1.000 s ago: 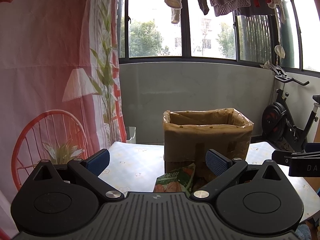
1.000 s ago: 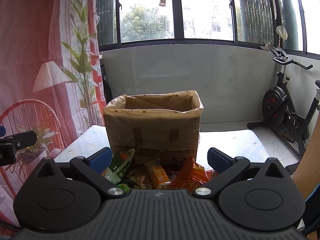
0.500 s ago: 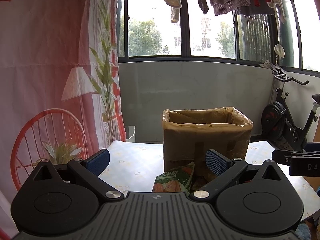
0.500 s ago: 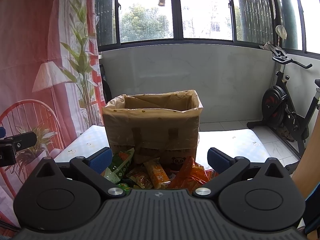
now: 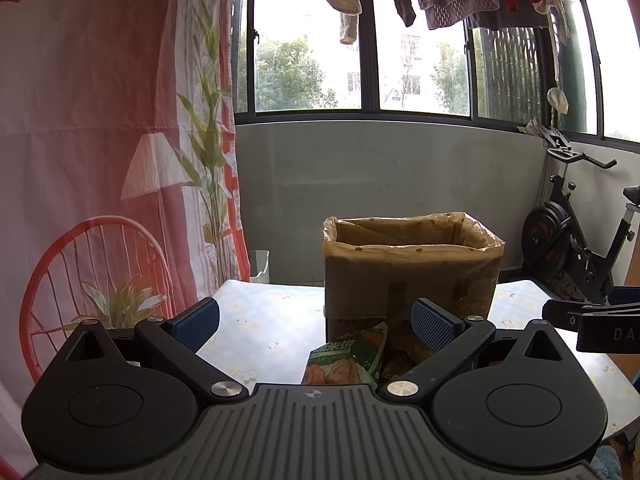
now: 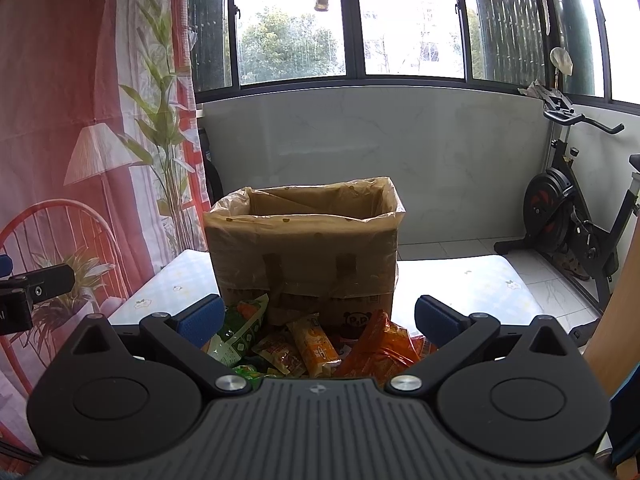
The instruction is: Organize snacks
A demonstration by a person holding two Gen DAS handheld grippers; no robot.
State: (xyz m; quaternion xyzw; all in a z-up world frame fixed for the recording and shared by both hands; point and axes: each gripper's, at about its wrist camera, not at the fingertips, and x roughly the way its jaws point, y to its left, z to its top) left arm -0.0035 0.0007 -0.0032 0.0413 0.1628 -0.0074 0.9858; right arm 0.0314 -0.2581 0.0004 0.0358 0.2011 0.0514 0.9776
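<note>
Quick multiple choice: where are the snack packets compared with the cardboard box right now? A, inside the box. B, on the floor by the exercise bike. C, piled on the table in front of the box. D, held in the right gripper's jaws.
C: the snack packets lie heaped on the table against the near face of the cardboard box, and the right gripper has its jaws spread, holding nothing.

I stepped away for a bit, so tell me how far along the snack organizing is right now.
Nothing looks done: the snack packets lie piled on the table in front of the lined cardboard box; its inside is hidden from these views. Nothing is in hand: the left gripper and right gripper are both open and empty. Left to do: the whole pile, including the green rice cracker bag.
</note>
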